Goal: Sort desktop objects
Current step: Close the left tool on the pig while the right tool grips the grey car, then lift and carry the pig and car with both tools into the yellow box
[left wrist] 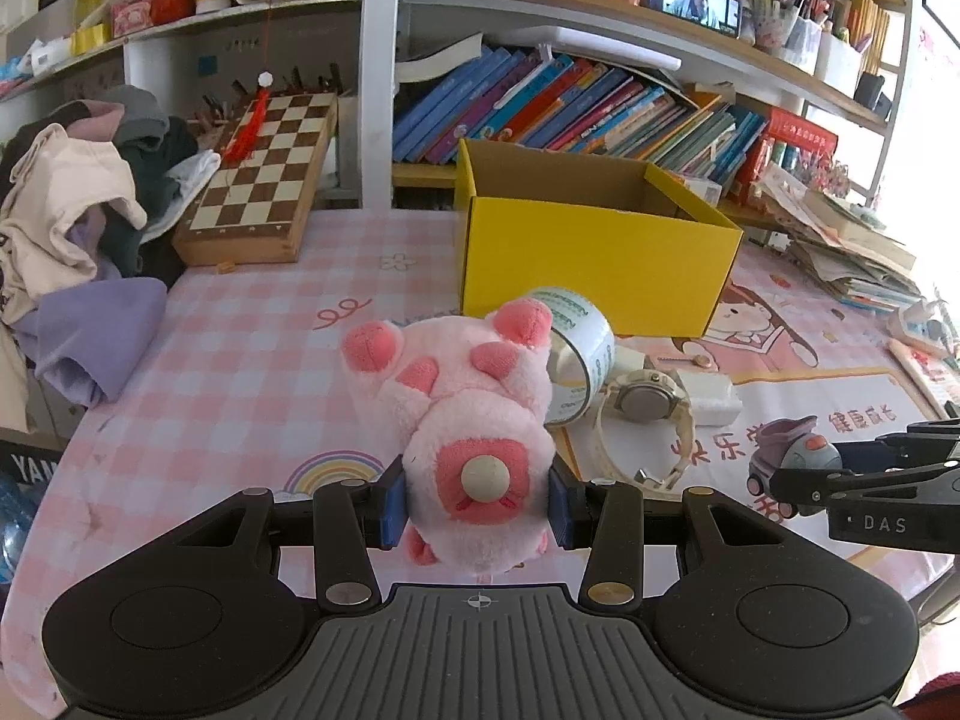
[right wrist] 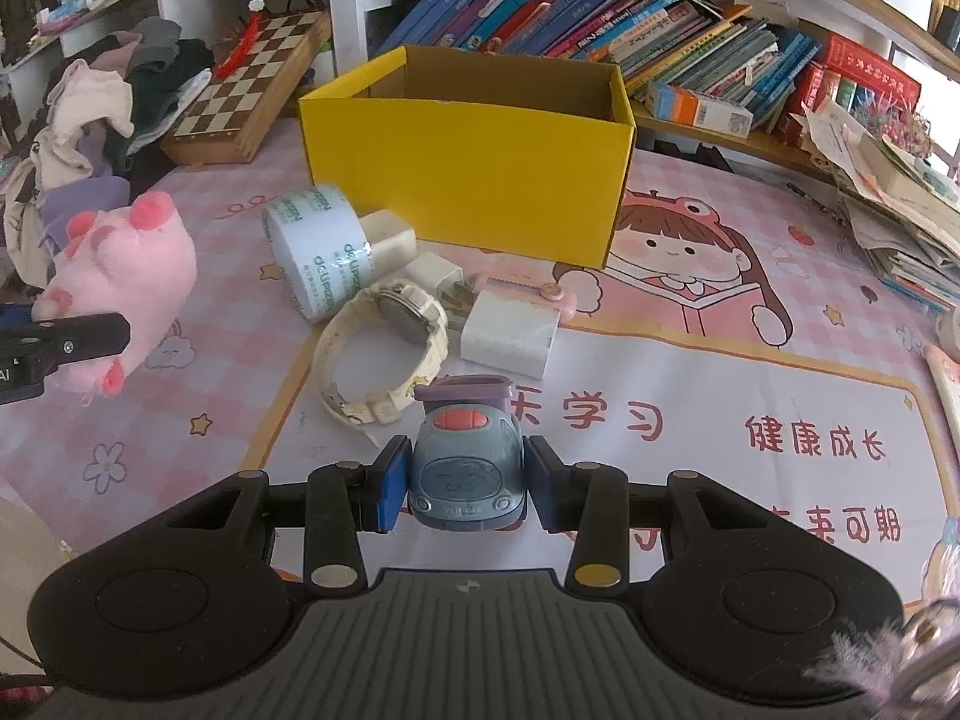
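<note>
The left hand-held gripper (left wrist: 477,507) is clamped on a pink plush pig (left wrist: 468,414), its blue pads pressing into the toy's sides near the tail end, so the pig hangs head-forward above the pink checked surface (left wrist: 240,360). The right hand-held gripper (right wrist: 461,483) is clamped on a small grey-blue toy car (right wrist: 465,468), pads on its two flanks, nose toward the camera. Both toys appear lifted clear of the surface, short of the open yellow box (right wrist: 468,162) that stands at the back, which looks like the likely place for them. The pig is soft and light: it gives under the pads, so a hold across the thickest part of the body is safest, since a pinch on a foot or ear would let it swing or slip out. The car is hard plastic, light and smooth; its flat sides suit the pads, though a hold over the wheels could let it roll free. Left on the surface, just in front of the box, are a roll of tape (right wrist: 318,252) on its side, a cream wristwatch (right wrist: 390,354) and white chargers (right wrist: 510,336), lying close together and partly touching. The tape is stiff and best gripped across its wall; the watch strap is floppy, so its case is the better hold.
</note>
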The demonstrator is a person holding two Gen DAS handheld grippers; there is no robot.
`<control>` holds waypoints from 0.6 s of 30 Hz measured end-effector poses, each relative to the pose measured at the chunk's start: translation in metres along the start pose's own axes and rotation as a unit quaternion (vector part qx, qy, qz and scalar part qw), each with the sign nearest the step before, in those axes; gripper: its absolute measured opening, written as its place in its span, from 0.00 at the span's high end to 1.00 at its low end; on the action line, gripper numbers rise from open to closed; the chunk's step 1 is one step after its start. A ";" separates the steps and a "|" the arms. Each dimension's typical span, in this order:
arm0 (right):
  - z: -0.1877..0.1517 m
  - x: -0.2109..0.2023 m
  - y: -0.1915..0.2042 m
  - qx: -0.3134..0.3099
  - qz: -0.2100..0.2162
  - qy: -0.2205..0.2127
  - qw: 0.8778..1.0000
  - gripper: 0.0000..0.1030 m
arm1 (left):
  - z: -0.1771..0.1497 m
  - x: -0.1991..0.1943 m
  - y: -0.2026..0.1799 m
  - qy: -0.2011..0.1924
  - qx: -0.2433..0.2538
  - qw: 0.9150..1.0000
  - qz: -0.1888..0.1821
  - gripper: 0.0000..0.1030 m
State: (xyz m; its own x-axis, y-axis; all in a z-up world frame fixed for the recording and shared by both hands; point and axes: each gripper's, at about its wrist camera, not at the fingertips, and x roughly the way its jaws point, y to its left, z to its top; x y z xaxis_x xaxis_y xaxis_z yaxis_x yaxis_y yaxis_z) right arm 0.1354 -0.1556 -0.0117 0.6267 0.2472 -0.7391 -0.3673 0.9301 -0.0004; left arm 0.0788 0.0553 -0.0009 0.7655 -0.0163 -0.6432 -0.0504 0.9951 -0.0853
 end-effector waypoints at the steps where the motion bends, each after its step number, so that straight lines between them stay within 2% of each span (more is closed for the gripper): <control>1: 0.001 -0.001 0.000 0.000 0.000 -0.001 1.000 0.62 | 0.000 -0.001 0.000 -0.001 0.000 1.000 -0.001 0.59; 9: 0.010 -0.004 0.003 -0.006 0.000 -0.018 1.000 0.62 | 0.006 -0.006 -0.006 -0.018 0.023 1.000 -0.011 0.59; 18: 0.030 -0.005 -0.002 -0.021 -0.004 -0.041 0.999 0.62 | 0.024 0.005 -0.019 -0.031 0.048 0.998 -0.028 0.59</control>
State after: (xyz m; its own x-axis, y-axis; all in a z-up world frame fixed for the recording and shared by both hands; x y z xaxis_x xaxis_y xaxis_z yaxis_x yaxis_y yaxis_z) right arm 0.1537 -0.1501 0.0122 0.6829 0.2630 -0.6815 -0.3903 0.9200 -0.0361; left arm 0.0986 0.0383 0.0161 0.8036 -0.0687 -0.5911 0.0524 0.9976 -0.0448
